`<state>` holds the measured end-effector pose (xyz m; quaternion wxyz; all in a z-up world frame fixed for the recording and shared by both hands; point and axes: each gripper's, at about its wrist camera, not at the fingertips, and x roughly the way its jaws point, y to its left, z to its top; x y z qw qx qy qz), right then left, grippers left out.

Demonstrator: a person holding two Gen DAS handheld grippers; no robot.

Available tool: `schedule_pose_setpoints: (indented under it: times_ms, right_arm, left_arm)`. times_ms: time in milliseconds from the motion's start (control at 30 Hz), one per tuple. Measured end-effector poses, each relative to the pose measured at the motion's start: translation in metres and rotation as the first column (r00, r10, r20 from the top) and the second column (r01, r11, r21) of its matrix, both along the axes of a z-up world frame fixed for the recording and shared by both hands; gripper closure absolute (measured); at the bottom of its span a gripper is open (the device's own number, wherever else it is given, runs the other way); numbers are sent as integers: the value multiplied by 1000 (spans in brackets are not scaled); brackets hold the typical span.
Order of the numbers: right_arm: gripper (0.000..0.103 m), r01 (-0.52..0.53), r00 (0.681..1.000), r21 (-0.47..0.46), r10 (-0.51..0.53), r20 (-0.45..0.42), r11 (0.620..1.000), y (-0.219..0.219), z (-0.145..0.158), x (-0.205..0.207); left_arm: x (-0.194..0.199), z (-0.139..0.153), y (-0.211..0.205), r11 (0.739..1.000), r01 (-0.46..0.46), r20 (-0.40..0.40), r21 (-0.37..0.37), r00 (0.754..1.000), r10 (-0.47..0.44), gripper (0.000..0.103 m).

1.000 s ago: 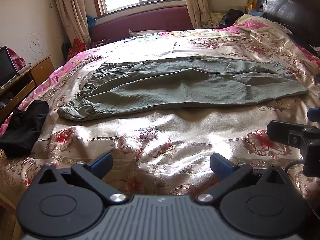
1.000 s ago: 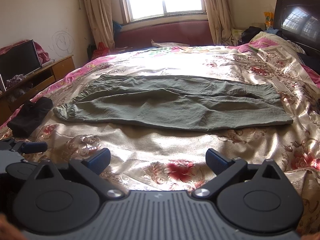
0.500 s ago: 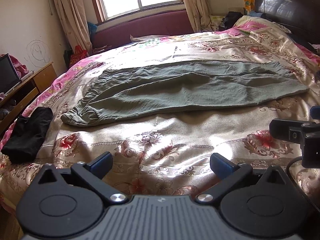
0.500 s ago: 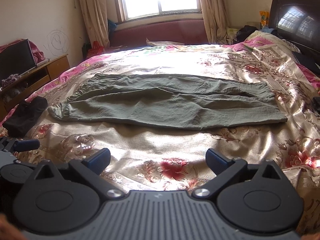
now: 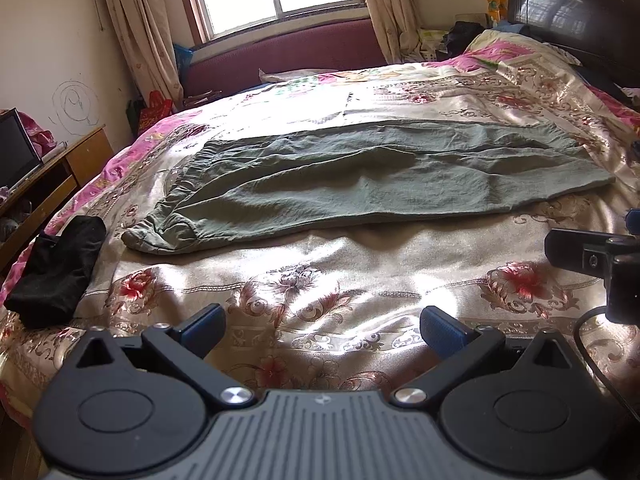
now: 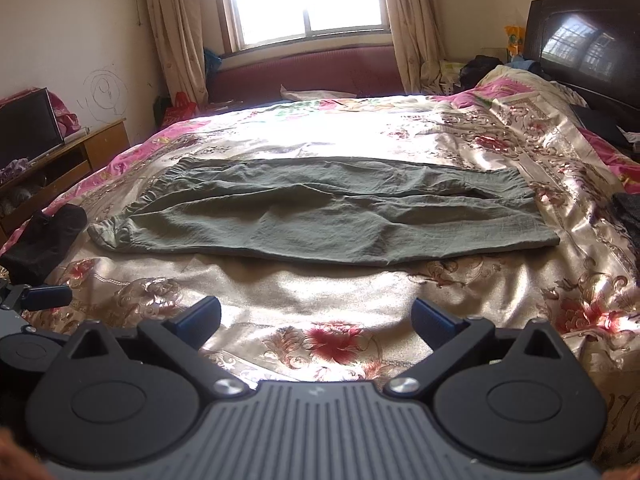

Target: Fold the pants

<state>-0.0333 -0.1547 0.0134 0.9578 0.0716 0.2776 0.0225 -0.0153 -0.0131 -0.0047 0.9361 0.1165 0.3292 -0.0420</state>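
Observation:
Green pants (image 5: 360, 188) (image 6: 320, 216) lie flat across the floral bedspread (image 5: 320, 280), folded lengthwise with one leg on the other. Their gathered cuffs point left and the wide waist end points right. My left gripper (image 5: 323, 328) hovers open over the near part of the bed, well short of the pants, nothing between its fingers. My right gripper (image 6: 316, 318) is likewise open and empty, at the same distance from the pants. Part of the right gripper's body (image 5: 592, 256) shows at the right edge of the left wrist view.
A black garment (image 5: 56, 264) (image 6: 40, 240) lies on the bed's left edge. A wooden cabinet with a dark screen (image 6: 24, 128) stands on the left. A dark headboard (image 6: 580, 36) rises at the right, with another dark item (image 6: 628, 216) near it. A window and a maroon bench (image 6: 312, 72) lie beyond.
Both grippers have lifted and tilted slightly, so the pants sit a little lower in each view. The pants have not moved and both grippers stay open.

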Motion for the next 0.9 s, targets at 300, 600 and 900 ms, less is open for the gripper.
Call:
schedule_pose_setpoints:
  times_ms: [300,600,900]
  right_arm:
    - [2,-2,1000,3,2,14,1000,1,3,-3]
    - [2,-15,1000,3,15,21,1000,2,5,-7]
    - [2,-59,998,-73,62,31,996,10,6,15]
  left_arm:
    - [-2,2,2,1000,-13,-9,1,1000,13,0]
    - [-6,6,4,1000,-20,-7,2,1000,20,0]
    - [24,2,13,999,24,18,25,1000,-24,0]
